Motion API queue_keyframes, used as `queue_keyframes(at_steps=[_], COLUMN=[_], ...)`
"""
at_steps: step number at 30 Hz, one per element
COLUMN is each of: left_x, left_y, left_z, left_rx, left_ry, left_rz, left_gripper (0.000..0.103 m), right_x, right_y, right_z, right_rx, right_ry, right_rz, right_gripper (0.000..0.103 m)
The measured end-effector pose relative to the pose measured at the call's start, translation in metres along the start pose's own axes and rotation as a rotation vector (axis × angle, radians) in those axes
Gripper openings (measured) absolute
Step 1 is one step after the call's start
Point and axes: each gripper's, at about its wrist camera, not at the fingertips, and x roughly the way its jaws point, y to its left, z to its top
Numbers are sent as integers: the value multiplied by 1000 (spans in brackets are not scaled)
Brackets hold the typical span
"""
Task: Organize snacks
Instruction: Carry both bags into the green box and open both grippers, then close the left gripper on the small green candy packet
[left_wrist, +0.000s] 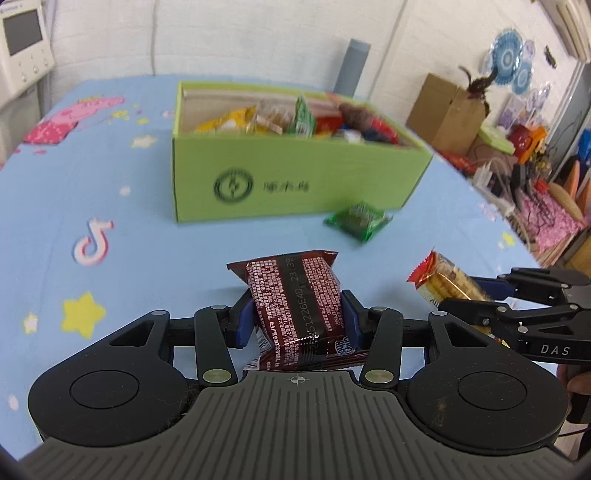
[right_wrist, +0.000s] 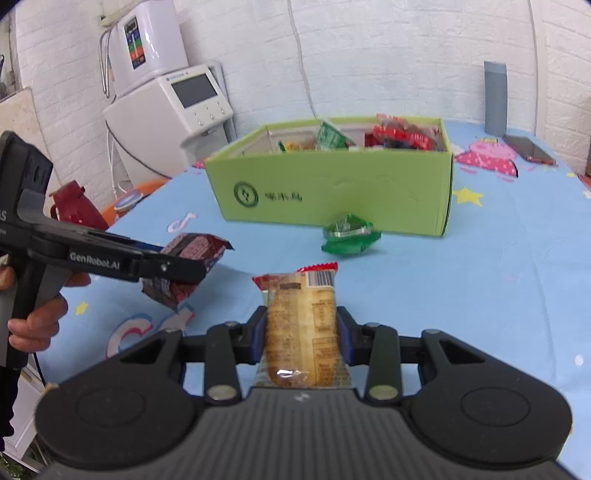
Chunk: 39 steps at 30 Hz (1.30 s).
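Snacks clamped: brown pack (left_wrist: 295, 302) in left jaws, biscuits (right_wrist: 301, 325) in right, lifted toward box (left_wrist: 295, 177) at twelve o'clock.

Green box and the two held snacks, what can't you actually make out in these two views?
- Green box: printed label blurred in both views; its floor hidden by the heaped packets.
- Dark red packet: lower end covered by the left gripper body, left wrist view.
- Biscuit pack: brand side faces away; small print unreadable, right wrist view.
- Green packet on the cloth: motion blur hides its print.
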Motion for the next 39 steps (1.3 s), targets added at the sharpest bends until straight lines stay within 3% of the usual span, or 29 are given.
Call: queue_keyframes(at_steps=[3, 8, 11, 15, 16, 17, 18, 19, 21, 24, 28, 31, 35, 39], left_x=[-8, 7, 37, 86, 98, 109, 118, 120, 118, 98, 49, 23, 39, 87], left_y=[-1, 2, 11, 25, 30, 34, 38, 37, 32, 24, 7, -7, -19, -27], left_z=[33, 98, 131, 154, 155, 153, 152, 148, 144, 139, 128, 108, 85, 74], left_rx=[10, 13, -3, -13, -14, -17, -17, 14, 56, 76, 99, 133, 124, 60], left_ry=[-65, -145, -141, -111, -96, -82, -69, -93, -116, -180, -280, -299, -151, 37], left_rz=[-4, 36, 46, 102, 125, 134, 138, 144, 181, 196, 150, 89, -43, -101], left_gripper=[32, 32, 32, 33, 34, 35, 43, 51, 59, 61, 71, 72, 69, 53], right_x=[-11, 7, 49, 115, 130, 141, 149, 155, 160, 143, 84, 49, 57, 85], right_y=[-2, -13, -26, -43, -45, -45, -42, -39, -34, -29, -18, -10, -14, -17], right_z=[35, 113, 148, 167, 167, 165, 164, 164, 160, 158, 139, 107, 66, 48], right_rx=[-13, -73, -101, -102, -107, -129, -169, -195, -239, -254, -228, -230, -199, -193], right_ry=[-87, -178, -157, -69, -45, -42, -44, -27, -34, -92, -212, -209, -35, 69], right_rz=[22, -36, -100, -122, -123, -135, -158, -172, -179, -199, -187, -149, -84, -92], right_gripper=[40, 41, 43, 48, 55, 68, 77, 94, 92, 92, 92, 92, 92, 92])
